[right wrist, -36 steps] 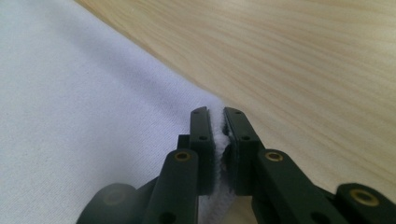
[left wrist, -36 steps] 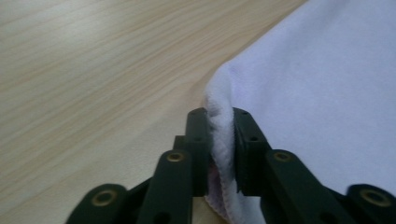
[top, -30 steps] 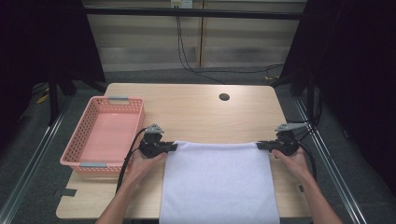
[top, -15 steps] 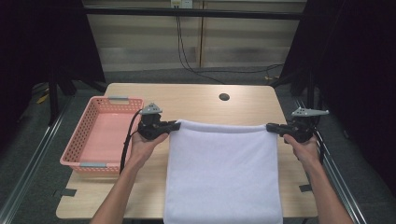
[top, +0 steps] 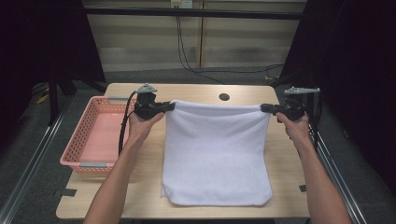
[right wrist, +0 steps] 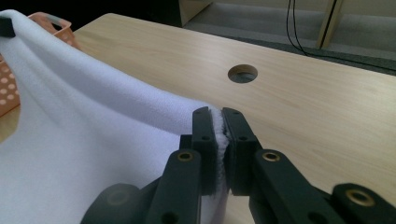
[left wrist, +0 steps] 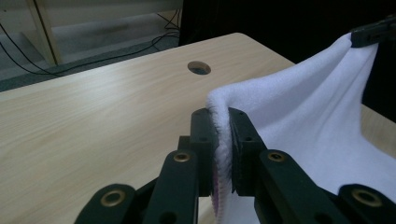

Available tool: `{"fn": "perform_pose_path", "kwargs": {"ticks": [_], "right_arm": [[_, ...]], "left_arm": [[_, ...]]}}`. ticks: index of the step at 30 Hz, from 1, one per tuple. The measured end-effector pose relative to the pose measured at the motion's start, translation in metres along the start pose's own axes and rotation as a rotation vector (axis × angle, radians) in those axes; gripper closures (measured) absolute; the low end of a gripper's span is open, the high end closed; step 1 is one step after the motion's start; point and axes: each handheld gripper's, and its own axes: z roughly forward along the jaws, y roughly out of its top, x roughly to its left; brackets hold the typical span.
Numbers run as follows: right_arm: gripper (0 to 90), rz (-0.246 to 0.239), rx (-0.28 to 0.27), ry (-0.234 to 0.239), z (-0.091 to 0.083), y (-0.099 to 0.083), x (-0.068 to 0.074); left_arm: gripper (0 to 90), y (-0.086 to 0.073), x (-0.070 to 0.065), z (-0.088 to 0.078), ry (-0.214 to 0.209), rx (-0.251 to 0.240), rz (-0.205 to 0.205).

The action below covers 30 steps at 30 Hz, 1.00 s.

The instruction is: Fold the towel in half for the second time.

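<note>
A white towel (top: 217,151) hangs stretched between the two grippers over the middle of the tabletop (top: 196,91), its top edge lifted clear of the wood and running parallel to the far edge. Its lower part drapes down toward the near edge, where the bottom hem lies on the tabletop just short of that edge.

The left gripper (top: 169,107) pinches the towel's top left corner; in the left gripper view its jaws are pressed together on the fleecy edge (left wrist: 223,140). The right gripper (top: 265,108) pinches the top right corner, and in the right gripper view its jaws are likewise clamped on a thin fold of cloth (right wrist: 219,135). Each gripper sits in one of the person's hands, forearms reaching in from the near edge.

A pink basket (top: 84,135) rests along the left edge of the tabletop, beside the left hand (top: 142,123). A round hole (top: 224,97) sits near the far edge, beyond the towel.
</note>
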Motion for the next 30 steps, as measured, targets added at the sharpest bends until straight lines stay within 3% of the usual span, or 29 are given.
{"fn": "perform_pose_path", "kwargs": {"ticks": [4, 9, 16, 18, 22, 29, 30], "right_arm": [[84.6, 0.016, -0.014, -0.01, 0.002, 0.007, -0.006], [84.5, 0.007, -0.036, 0.013, -0.008, 0.002, -0.003], [84.5, -0.026, -0.085, 0.077, -0.04, -0.01, 0.017], [84.5, -0.039, -0.083, 0.088, -0.049, -0.014, 0.024], [84.1, -0.07, -0.073, 0.122, -0.062, -0.025, 0.037], [83.6, -0.084, -0.047, 0.142, -0.08, -0.055, 0.057], [83.6, -0.082, -0.042, 0.149, -0.081, -0.06, 0.059]], "left_arm": [[82.1, 0.003, -0.004, 0.001, -0.005, -0.003, 0.022], [82.1, 0.002, -0.012, -0.01, -0.031, -0.016, 0.044], [82.0, -0.007, -0.032, -0.034, -0.05, -0.036, 0.08], [82.0, -0.013, -0.038, -0.041, -0.061, -0.047, 0.076], [81.8, -0.023, -0.045, -0.052, -0.068, -0.017, 0.084], [81.8, -0.047, -0.064, -0.064, -0.098, -0.005, 0.101], [81.8, -0.052, -0.065, -0.065, -0.11, -0.007, 0.085]]}}
